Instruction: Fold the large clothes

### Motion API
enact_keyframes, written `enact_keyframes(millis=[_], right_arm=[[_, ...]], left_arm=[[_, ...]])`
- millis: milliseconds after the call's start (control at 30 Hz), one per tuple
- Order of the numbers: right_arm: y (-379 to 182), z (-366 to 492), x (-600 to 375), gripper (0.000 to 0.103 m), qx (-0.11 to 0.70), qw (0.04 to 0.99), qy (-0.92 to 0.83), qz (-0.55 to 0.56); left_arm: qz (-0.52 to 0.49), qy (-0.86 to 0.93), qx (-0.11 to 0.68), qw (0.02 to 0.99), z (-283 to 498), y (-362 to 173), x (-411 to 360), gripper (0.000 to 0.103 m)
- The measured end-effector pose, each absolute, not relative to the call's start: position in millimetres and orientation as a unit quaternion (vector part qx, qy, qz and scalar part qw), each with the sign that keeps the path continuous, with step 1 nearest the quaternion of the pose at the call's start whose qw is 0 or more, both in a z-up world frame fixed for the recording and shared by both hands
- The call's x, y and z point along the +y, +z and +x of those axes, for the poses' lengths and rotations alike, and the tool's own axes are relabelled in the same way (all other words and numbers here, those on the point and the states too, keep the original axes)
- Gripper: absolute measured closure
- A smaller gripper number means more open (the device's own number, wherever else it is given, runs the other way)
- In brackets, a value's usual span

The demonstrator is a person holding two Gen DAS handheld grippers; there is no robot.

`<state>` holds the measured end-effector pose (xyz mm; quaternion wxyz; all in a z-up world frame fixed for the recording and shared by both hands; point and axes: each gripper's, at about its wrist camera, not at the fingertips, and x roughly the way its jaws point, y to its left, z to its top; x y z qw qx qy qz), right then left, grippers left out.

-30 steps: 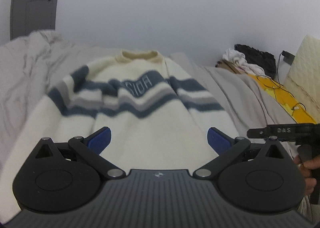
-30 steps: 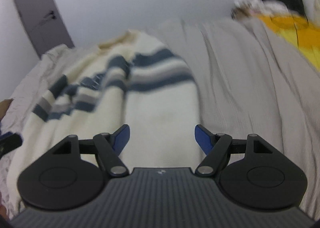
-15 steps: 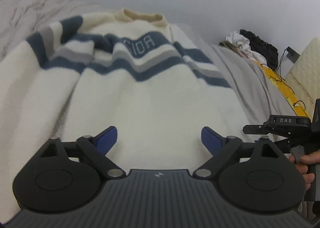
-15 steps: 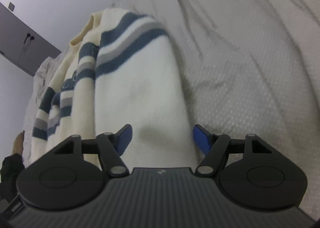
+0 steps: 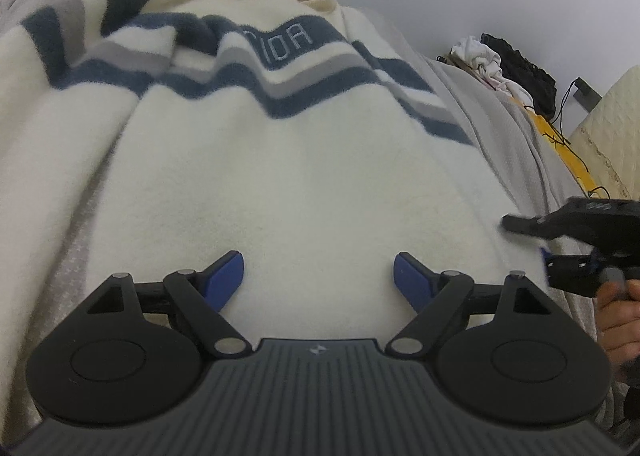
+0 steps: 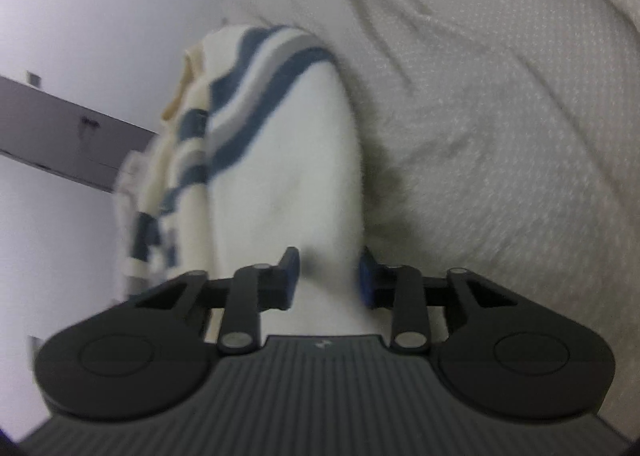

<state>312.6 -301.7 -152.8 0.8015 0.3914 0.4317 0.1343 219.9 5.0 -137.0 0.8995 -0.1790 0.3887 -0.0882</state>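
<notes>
Striped sweater (image 5: 280, 160) on grey bedspread (image 6: 500, 104); left gripper (image 5: 319, 276) wide apart, right gripper (image 6: 329, 276) narrowed around its sleeve.

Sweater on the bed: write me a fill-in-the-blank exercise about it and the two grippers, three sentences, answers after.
1. The letters on the sweater sit in a stripe coloured ____.
2. The right gripper has its fingers around the sweater's right ____.
3. The left gripper hovers over the sweater's body with its jaws ____.

Missing words: blue; sleeve; open
</notes>
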Motion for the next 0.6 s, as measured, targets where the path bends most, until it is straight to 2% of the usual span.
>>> enact_keyframes(millis=[133, 300, 600], right_arm=[[-137, 299, -300, 0.071, 0.415, 0.807, 0.175, 0.382], [-147, 292, -282, 0.071, 0.489, 0.801, 0.161, 0.307], [-125, 271, -272, 0.070, 0.503, 0.820, 0.157, 0.223]], left_arm=[[-0.184, -0.087, 0.384, 0.901, 219, -137, 6, 0.017], [-0.185, -0.083, 0.379, 0.903, 215, -136, 7, 0.017], [-0.194, -0.071, 0.374, 0.904, 202, -131, 14, 0.017]])
